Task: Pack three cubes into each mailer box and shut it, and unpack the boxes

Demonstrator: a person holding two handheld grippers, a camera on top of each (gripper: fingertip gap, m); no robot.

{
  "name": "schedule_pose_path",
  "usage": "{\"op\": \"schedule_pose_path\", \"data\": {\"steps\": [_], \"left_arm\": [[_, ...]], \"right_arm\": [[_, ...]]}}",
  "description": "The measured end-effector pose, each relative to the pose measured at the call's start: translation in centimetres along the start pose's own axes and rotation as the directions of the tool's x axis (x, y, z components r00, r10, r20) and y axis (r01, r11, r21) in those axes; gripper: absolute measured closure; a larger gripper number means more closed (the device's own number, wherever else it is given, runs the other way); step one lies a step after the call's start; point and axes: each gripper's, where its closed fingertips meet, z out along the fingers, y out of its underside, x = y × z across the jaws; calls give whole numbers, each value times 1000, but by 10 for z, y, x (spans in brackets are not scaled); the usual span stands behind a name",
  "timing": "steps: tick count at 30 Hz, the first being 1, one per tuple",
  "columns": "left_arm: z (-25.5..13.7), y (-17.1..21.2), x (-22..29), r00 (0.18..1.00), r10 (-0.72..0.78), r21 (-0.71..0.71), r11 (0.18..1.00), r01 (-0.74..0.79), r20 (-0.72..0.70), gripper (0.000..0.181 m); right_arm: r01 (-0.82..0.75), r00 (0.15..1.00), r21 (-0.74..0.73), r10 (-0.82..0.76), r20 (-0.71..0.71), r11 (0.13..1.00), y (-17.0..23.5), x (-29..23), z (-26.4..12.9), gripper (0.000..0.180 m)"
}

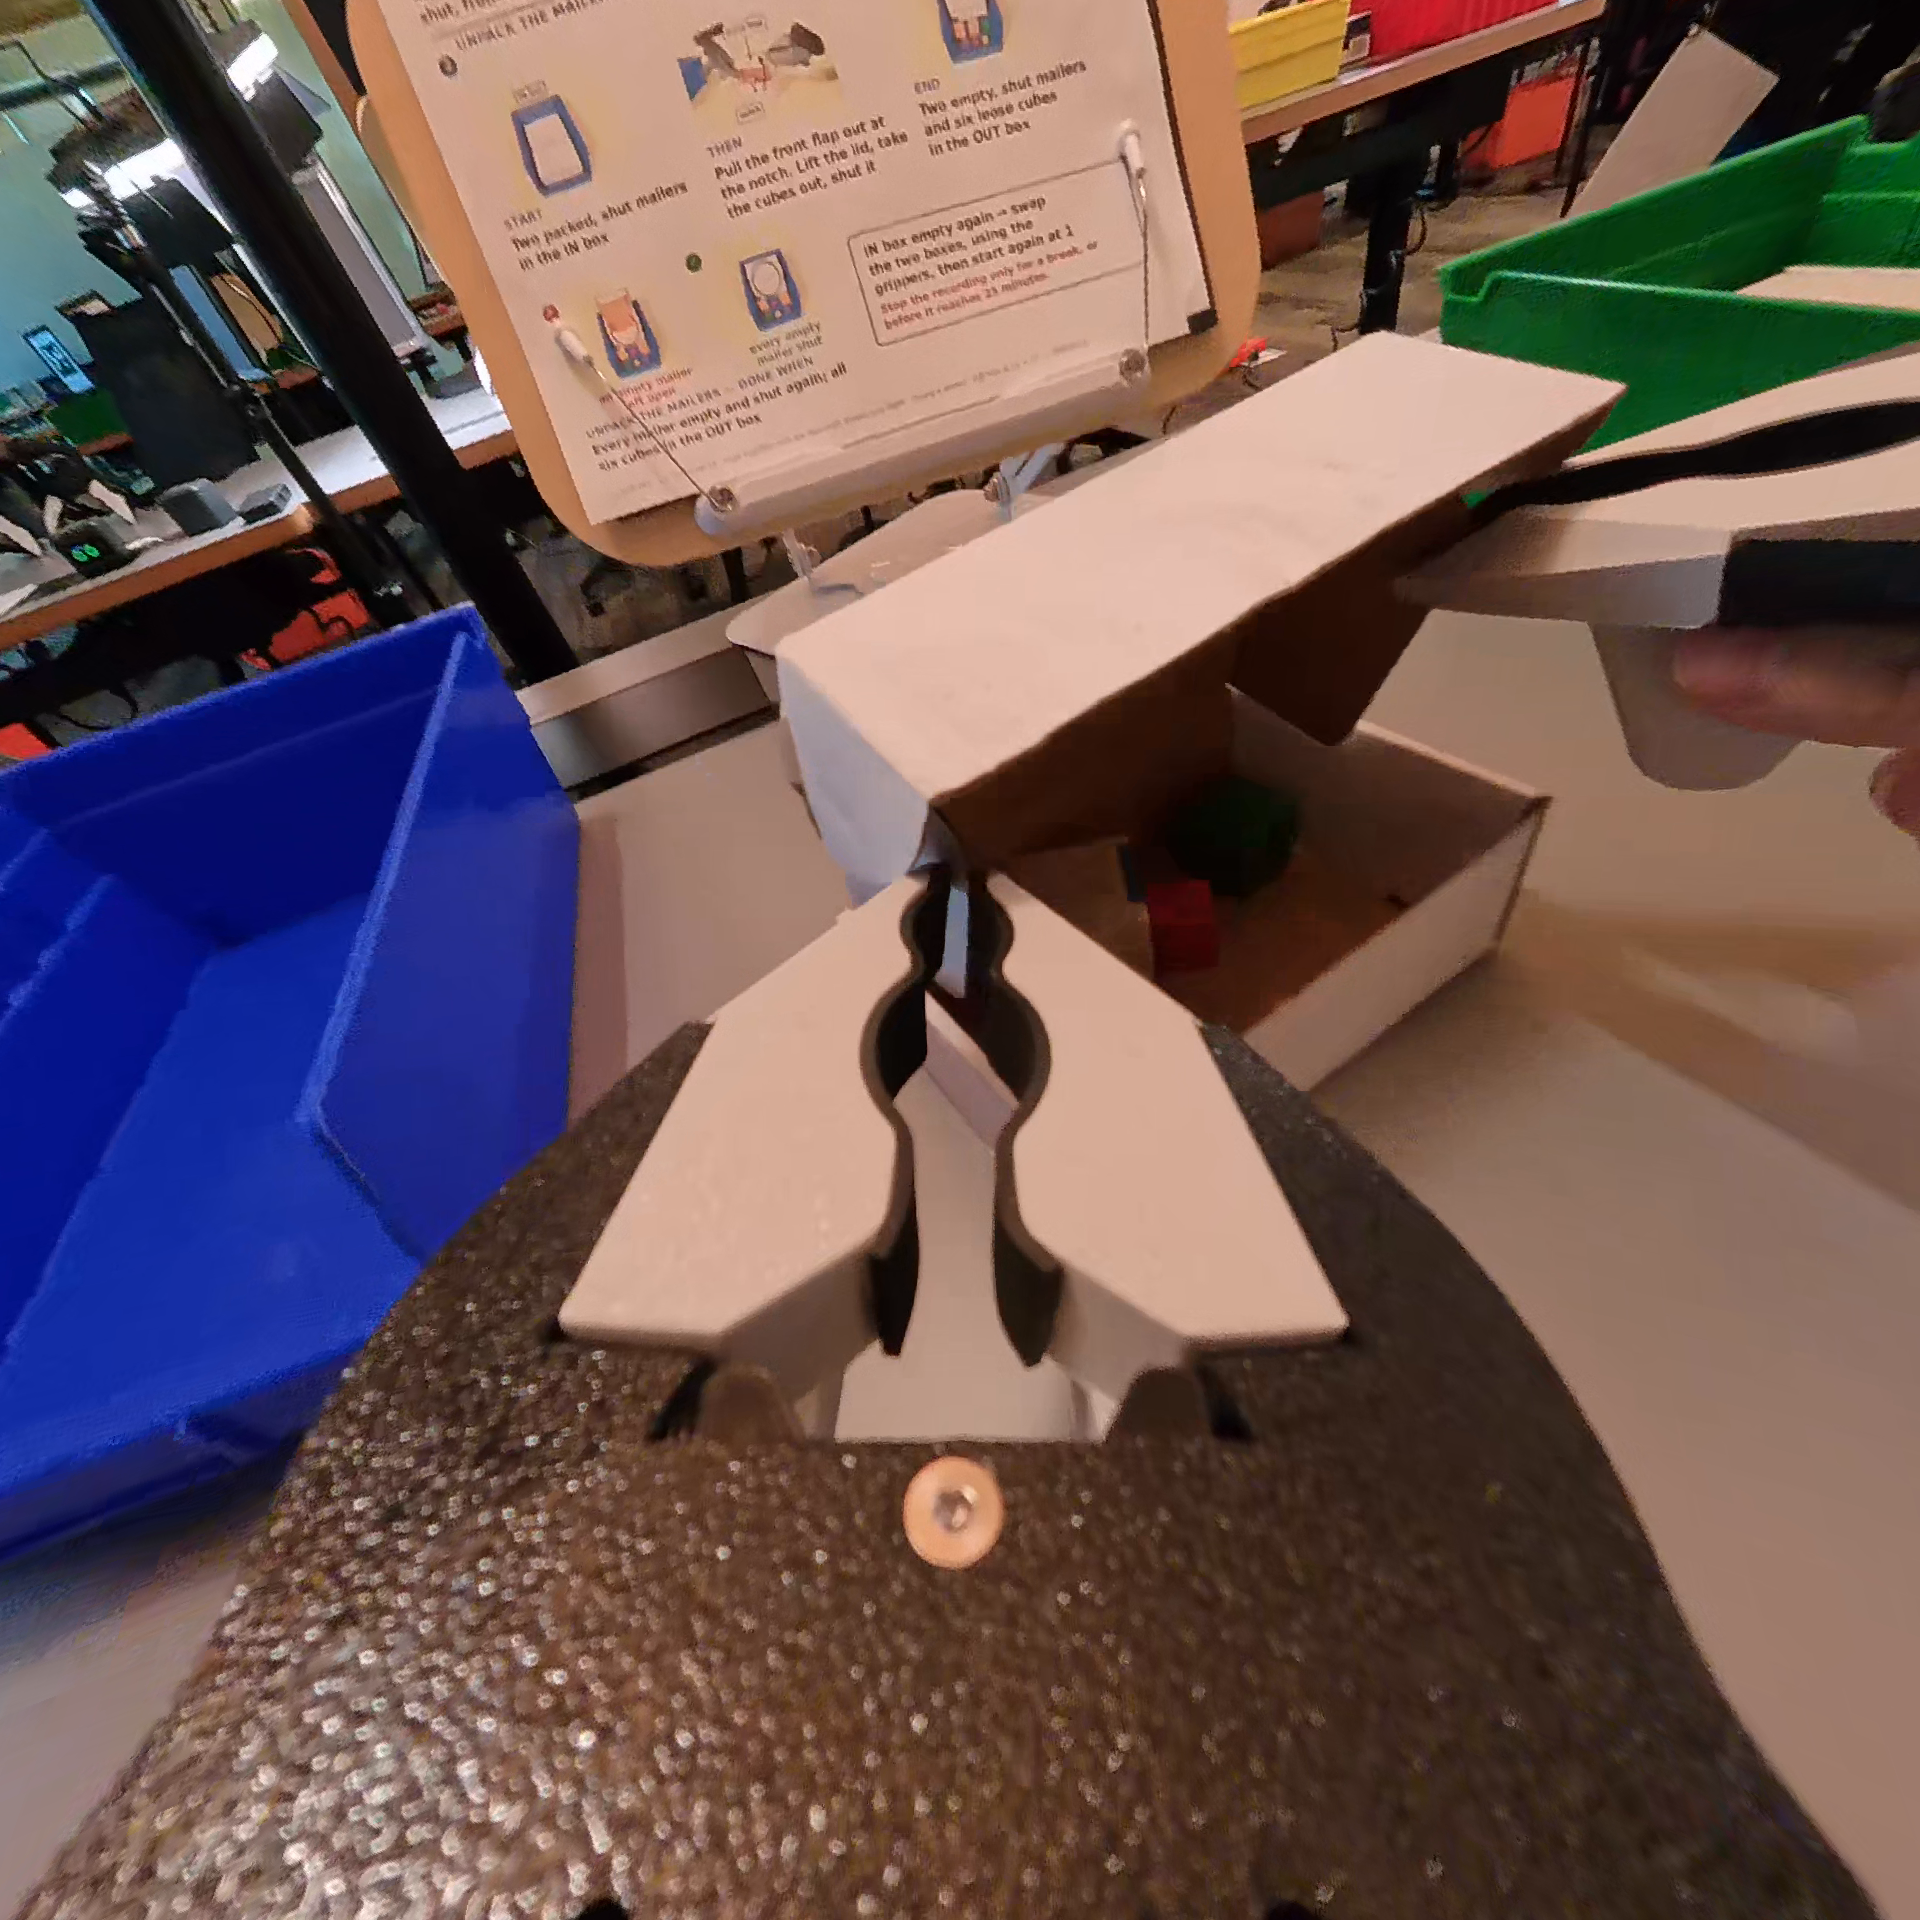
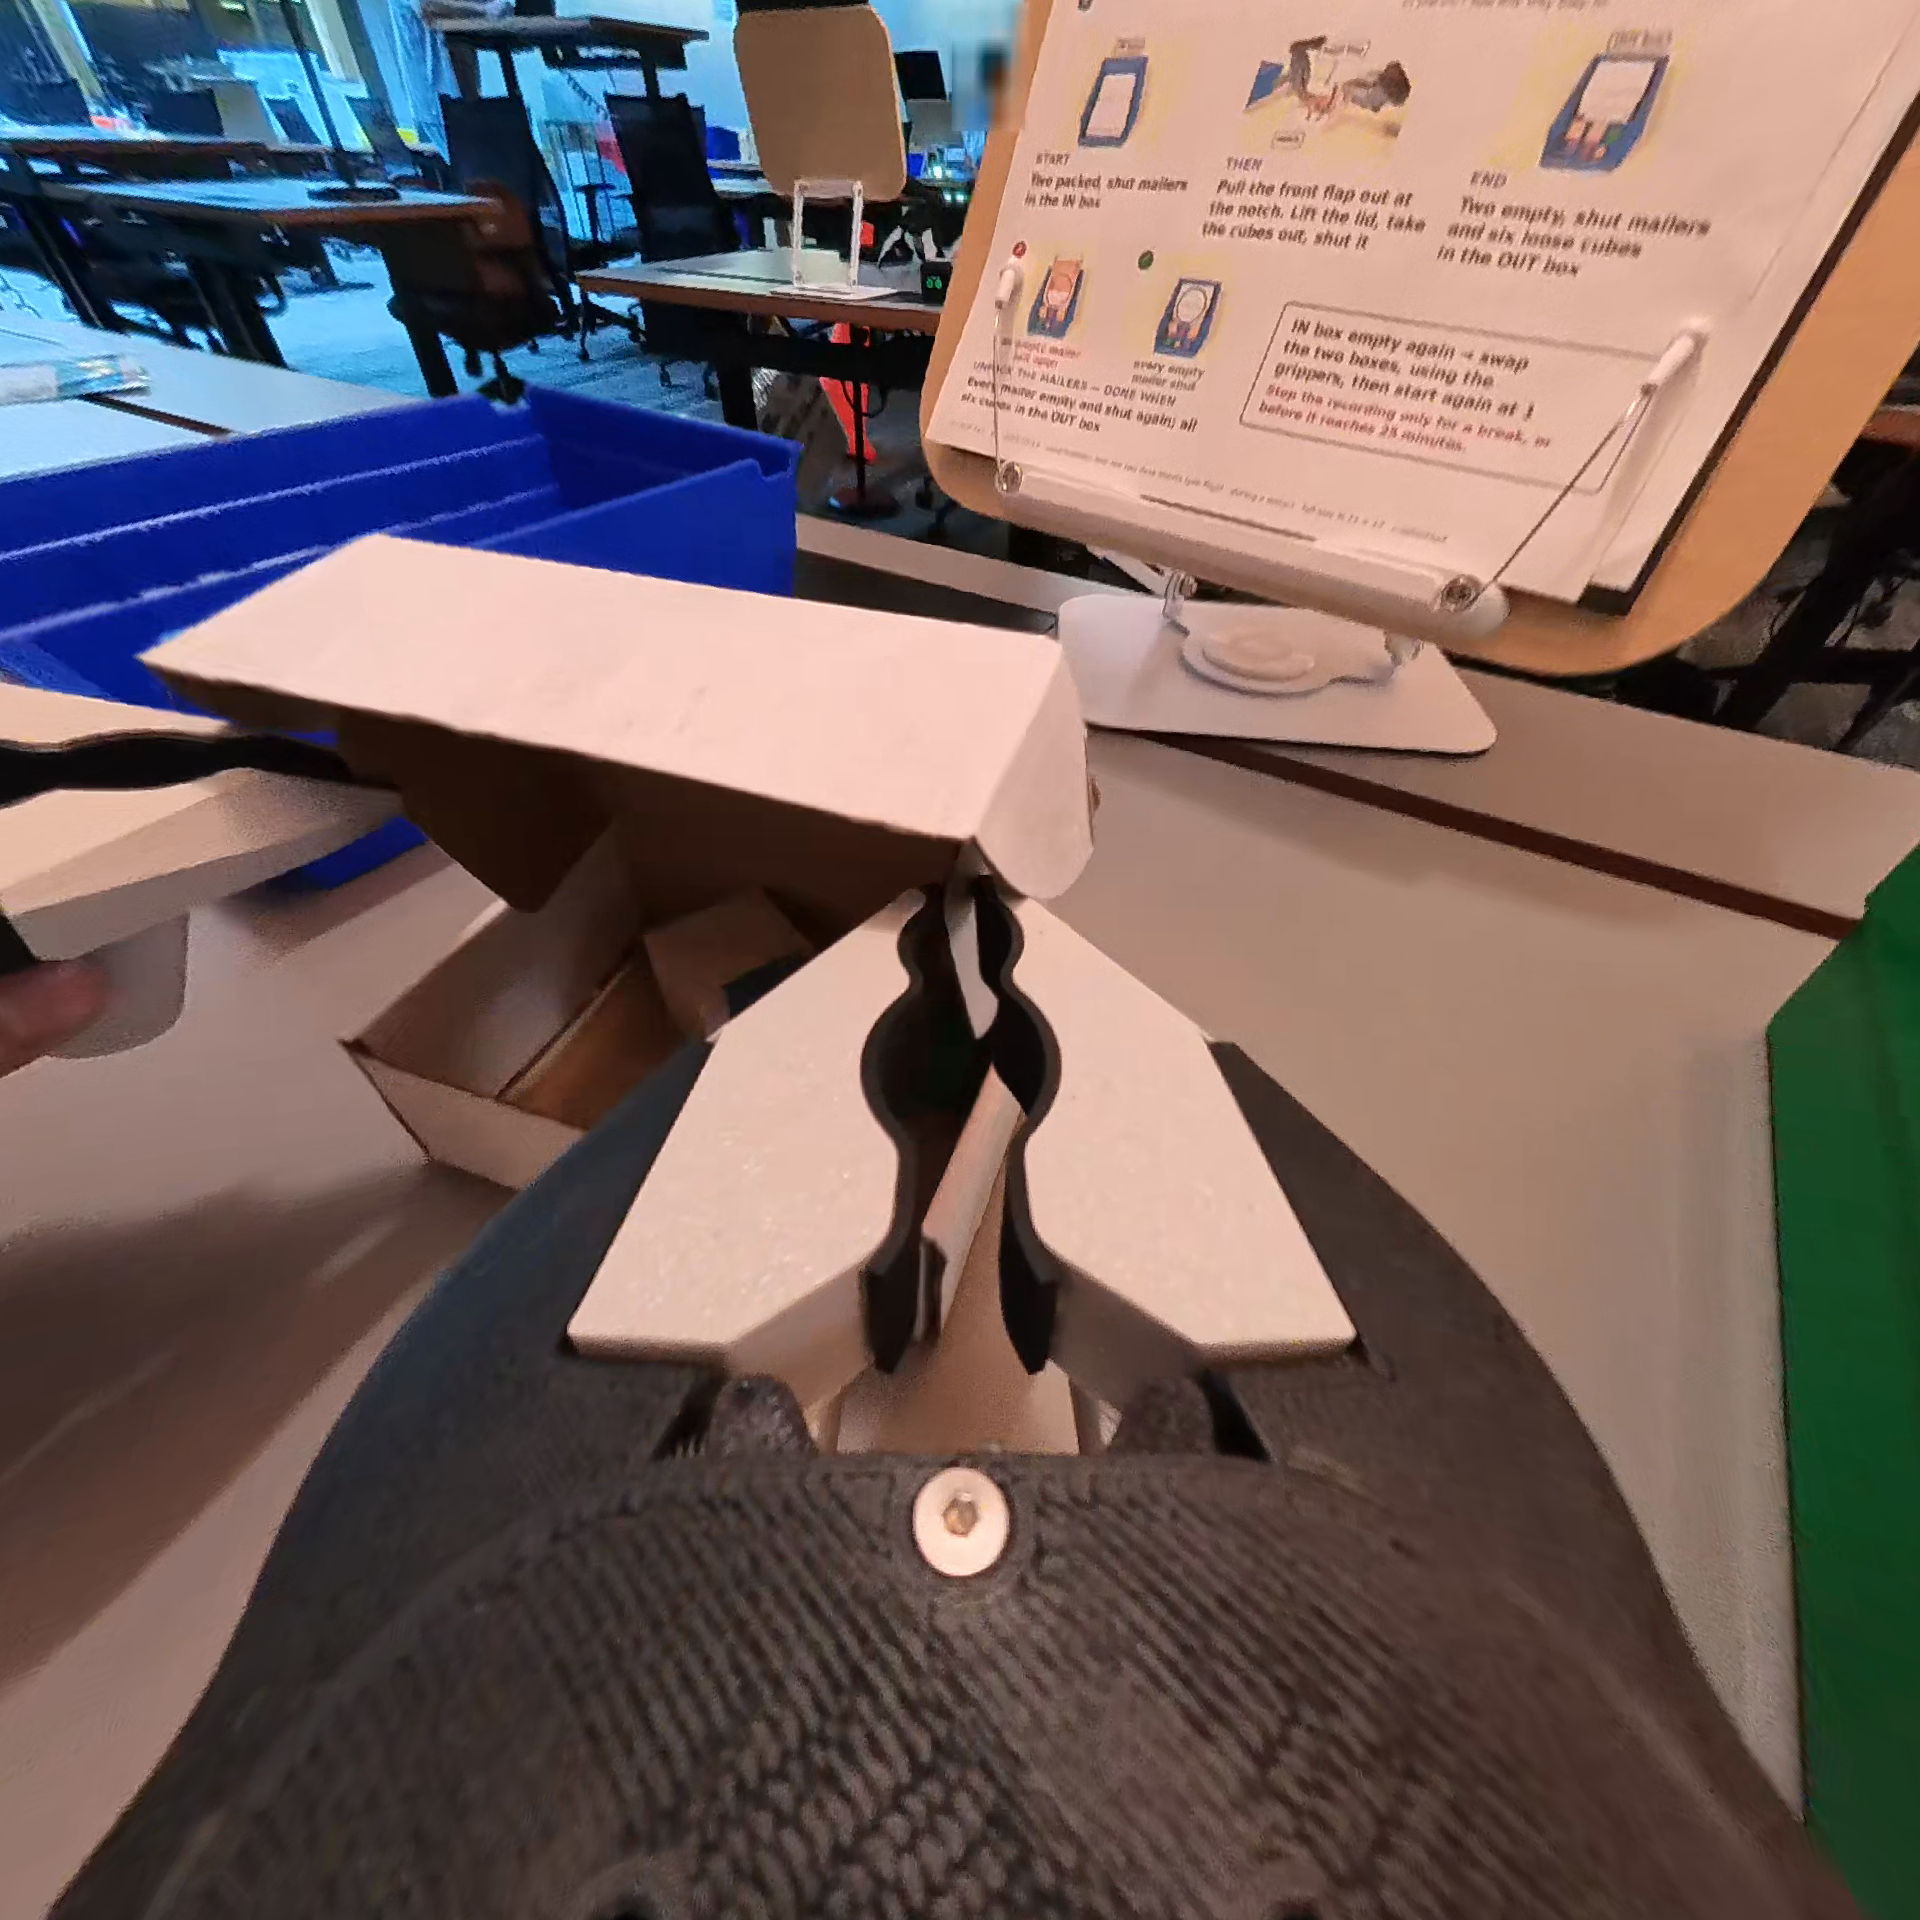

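Two hand-held grippers, my left [image 1: 951, 914] and right [image 2: 971, 914], each pinch a side flap of the white cardboard mailer's lid [image 1: 1195, 540], raised over cubes [image 1: 1184, 920].

Probably a lab or open workshop: rows of long work tables [image 2: 260, 208], office chairs [image 2: 665, 177], a light stand [image 1: 312, 312] and storage bins [image 1: 1288, 47].

you had a white mailer box [image 1: 1382, 966] with a brown inside, a red cube [image 1: 1184, 923] and a green cube [image 1: 1236, 836] in it, between a blue bin [image 1: 260, 1039] and a green bin [image 1: 1662, 281].
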Motion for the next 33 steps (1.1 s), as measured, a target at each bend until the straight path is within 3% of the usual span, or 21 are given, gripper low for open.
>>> {"op": "schedule_pose_path", "data": {"steps": [9,11,13,16,19,22,24,26,29,33], "left_arm": [[-10,36,16,999,13,-73,997,-17,-51,181],[-15,35,11,999,33,-59,998,-34,-23,181],[-21,33,7,999,43,-48,998,-43,-3,176],[-29,35,3,997,79,-54,996,-78,17,164],[-32,39,4,992,121,-66,991,-120,26,161],[-32,45,10,994,112,-93,989,-111,5,157],[-33,48,10,991,130,-101,987,-128,11,154],[-35,52,9,988,151,-118,982,-149,12,151],[-40,58,12,988,149,-125,981,-151,-31,145],[-49,60,32,976,54,-140,986,-85,-211,137]], "right_arm": [[52,999,-110,-51,5,993,38,-6,-12,178],[118,992,-135,-122,-18,984,44,-4,-18,178],[242,958,-146,-260,-124,959,43,10,-26,152],[527,801,-135,-544,-250,839,23,14,-38,121],[794,550,-86,-772,-319,601,-1,-6,-39,118],[924,322,-103,-894,-310,369,-3,-27,-28,135],[949,260,-109,-928,-266,297,2,-37,-22,160],[947,261,-124,-936,-238,296,5,-40,-24,165],[929,339,-101,-927,-163,357,10,-47,-32,173],[917,383,-134,-923,33,376,40,-51,-41,176]]}}
